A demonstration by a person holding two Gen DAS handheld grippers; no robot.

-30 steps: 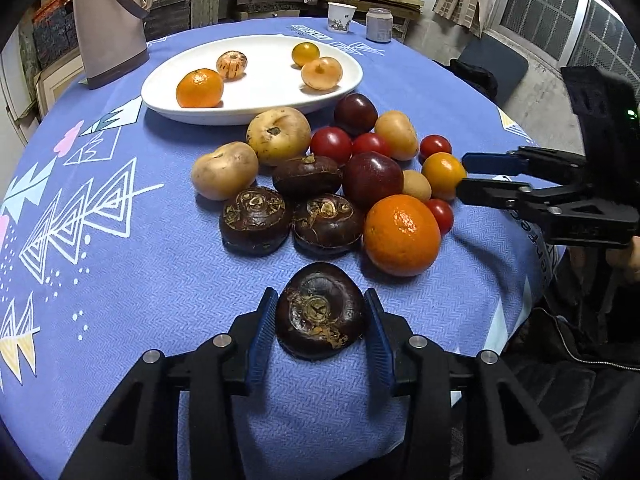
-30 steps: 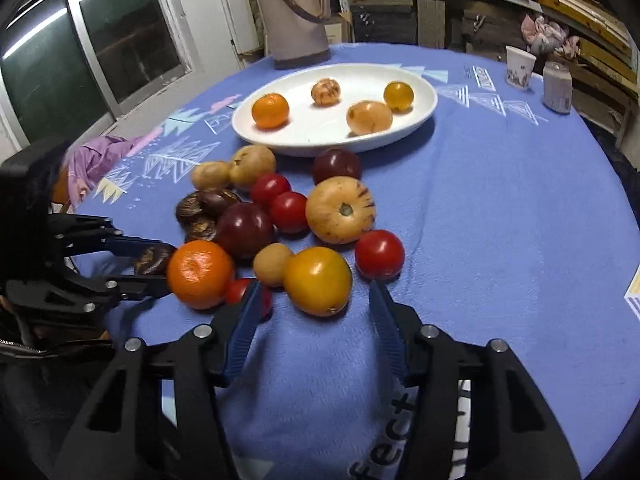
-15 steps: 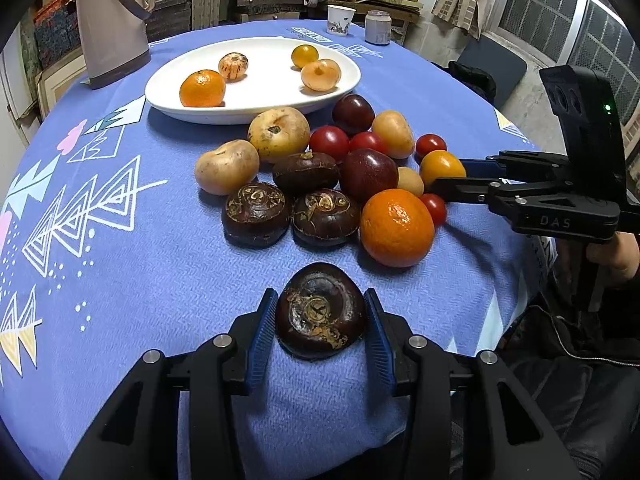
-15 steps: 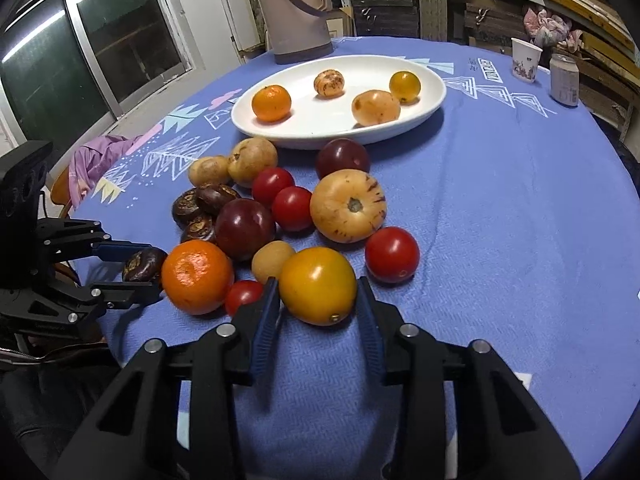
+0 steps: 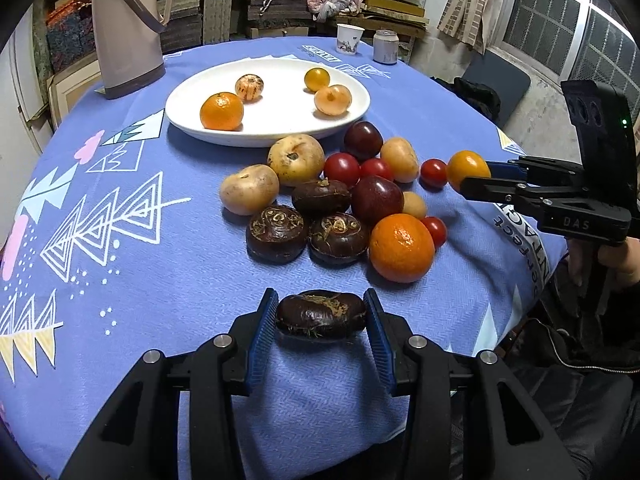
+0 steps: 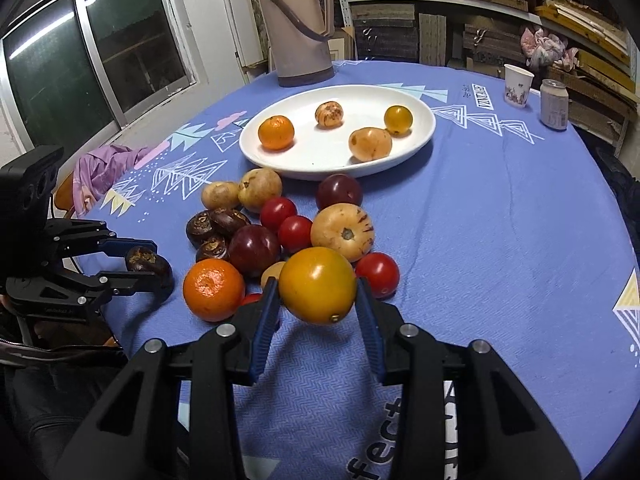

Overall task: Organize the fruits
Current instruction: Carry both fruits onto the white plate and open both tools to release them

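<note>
Dark brown chestnut [image 5: 320, 314] sits clamped in the left tool [image 5: 320, 320], low centre of its view. Beyond lies the fruit pile [image 5: 340, 200] on the blue counter [image 5: 120, 280], below the white plate [image 5: 276, 136]. Right tool [image 6: 316, 304], jaws just closed, clamps a yellow tomato [image 6: 317, 284], low centre.

On the worktop [image 6: 500, 220], the plate [image 6: 416, 140] lies at twelve o'clock behind the fruit pile [image 6: 296, 224] and holds four fruits. The flask [image 6: 298, 28] stands at eleven, the cup [image 6: 518, 85] and can [image 6: 554, 104] at two.
</note>
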